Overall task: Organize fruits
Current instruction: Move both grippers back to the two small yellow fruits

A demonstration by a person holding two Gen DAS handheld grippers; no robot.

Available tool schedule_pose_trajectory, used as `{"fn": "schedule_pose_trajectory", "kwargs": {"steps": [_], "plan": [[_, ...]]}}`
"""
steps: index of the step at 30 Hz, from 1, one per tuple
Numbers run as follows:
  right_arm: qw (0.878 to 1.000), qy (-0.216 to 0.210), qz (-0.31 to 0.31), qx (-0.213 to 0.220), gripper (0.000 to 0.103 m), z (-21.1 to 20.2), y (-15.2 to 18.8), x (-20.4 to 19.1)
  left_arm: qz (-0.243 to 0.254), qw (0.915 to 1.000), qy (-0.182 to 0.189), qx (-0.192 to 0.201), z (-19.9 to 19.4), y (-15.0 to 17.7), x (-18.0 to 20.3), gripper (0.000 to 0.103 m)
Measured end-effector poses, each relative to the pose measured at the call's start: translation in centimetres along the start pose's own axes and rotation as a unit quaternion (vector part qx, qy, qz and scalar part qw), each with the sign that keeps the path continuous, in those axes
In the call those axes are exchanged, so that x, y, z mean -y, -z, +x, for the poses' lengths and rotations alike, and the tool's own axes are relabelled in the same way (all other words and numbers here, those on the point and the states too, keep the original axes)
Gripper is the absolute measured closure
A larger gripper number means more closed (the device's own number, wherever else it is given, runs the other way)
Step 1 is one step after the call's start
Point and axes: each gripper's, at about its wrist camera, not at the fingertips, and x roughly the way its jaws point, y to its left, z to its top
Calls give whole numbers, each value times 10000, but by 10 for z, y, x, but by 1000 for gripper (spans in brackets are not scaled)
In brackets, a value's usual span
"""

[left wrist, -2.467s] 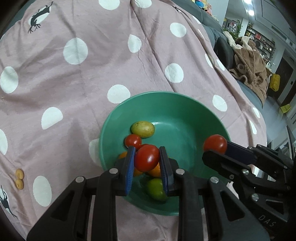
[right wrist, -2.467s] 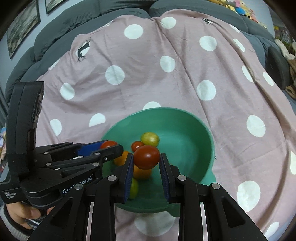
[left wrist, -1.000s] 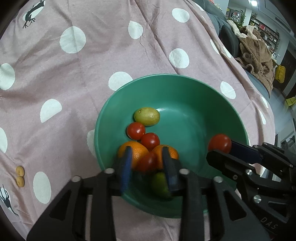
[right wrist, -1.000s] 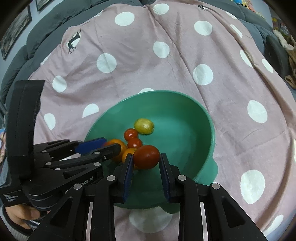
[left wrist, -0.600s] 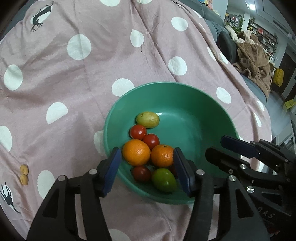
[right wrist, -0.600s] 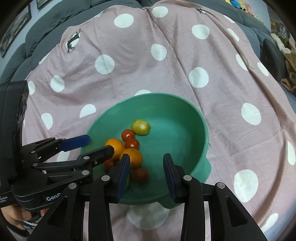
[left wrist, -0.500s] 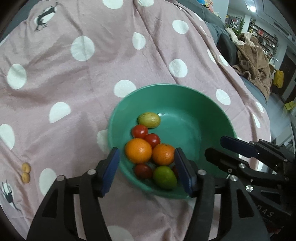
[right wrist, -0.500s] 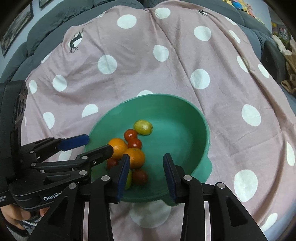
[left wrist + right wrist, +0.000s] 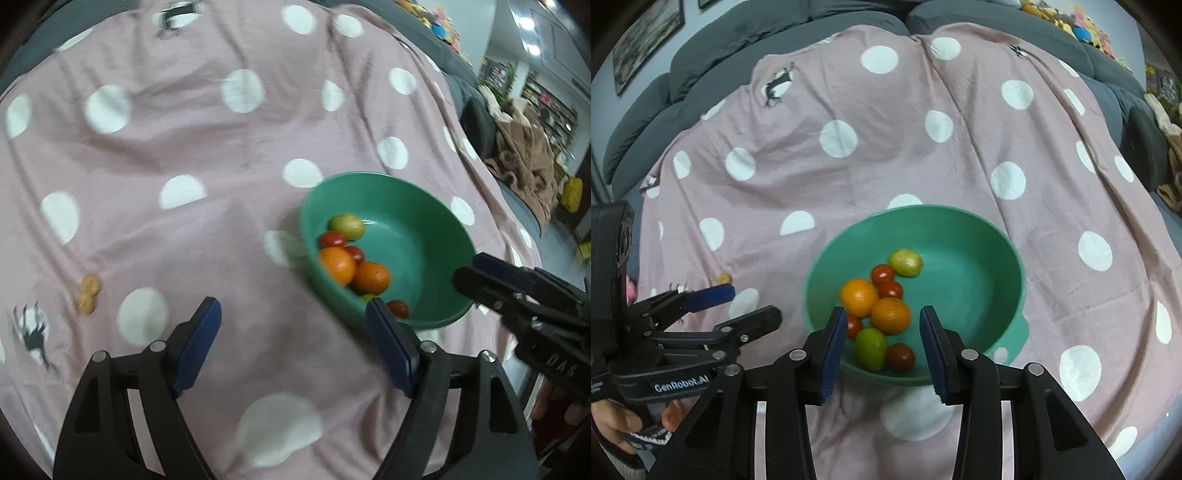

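Fruits sit in the green bowl (image 9: 997, 243) on the dotted cloth (image 9: 886, 147); left gripper (image 9: 293, 314) and right gripper (image 9: 882, 325) have just been opening, nothing between their jaws.

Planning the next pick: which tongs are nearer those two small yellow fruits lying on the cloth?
Left. The left tongs hang open just beside the small yellow fruits; the right tongs sit over the green bowl.

Green bowl (image 9: 1004, 258) with fruit pile (image 9: 879, 310) sits near blanket's (image 9: 886, 140) front edge; far and left blanket bare except two small nuts (image 9: 88, 293) near left edge.
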Motion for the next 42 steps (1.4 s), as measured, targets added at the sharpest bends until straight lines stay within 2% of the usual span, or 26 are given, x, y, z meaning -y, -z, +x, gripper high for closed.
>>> {"fn": "schedule_pose_trajectory", "kwargs": {"steps": [1, 6, 12, 16, 18, 20, 23, 28, 31, 34, 39, 42], "plan": [[10000, -90, -34, 19, 59, -2, 1, -3, -86, 10000, -44, 18, -5, 4, -8, 16], [9983, -491, -303, -22, 59, -4, 8, -23, -817, 9960, -328, 138, -41, 36, -74, 15], [9940, -867, -595, -292, 59, 10, 19, -54, -1788, 9804, -810, 183, -76, 90, -152, 16], [9895, -1119, -698, -598, 59, 30, 25, -78, -2048, 9747, -880, 157, -82, 112, -174, 18], [9862, -1269, -751, -757, 59, 41, 27, -91, -2114, 9739, -818, 137, -79, 113, -182, 23], [9820, -1466, -795, -887, 59, 50, 28, -103, -2056, 9760, -700, 142, -75, 109, -182, 28], [9782, -1609, -885, -968, 59, 62, 23, -118, -1629, 9840, -700, 168, -60, 89, -177, 30], [9707, -1828, -1176, -1024, 59, 90, 7, -144, -1112, 9910, -741, 27, -23, 54, -180, 49], [9681, -1949, -1180, -1043, 59, 103, -2, -154, -950, 9923, -788, -115, 3, 38, -185, 52], [9657, -2117, -1129, -995, 59, 108, -5, -157, -773, 9907, -1068, -325, 29, 28, -190, 59], [9627, -2231, -1110, -1059, 59, 119, -3, -154, -653, 9883, -1234, -614, 61, 16, -199, 59], [9625, -2267, -1022, -1090, 59, 125, -2, -149, -620, 9872, -1200, -850, 71, 14, -201, 60]]}}
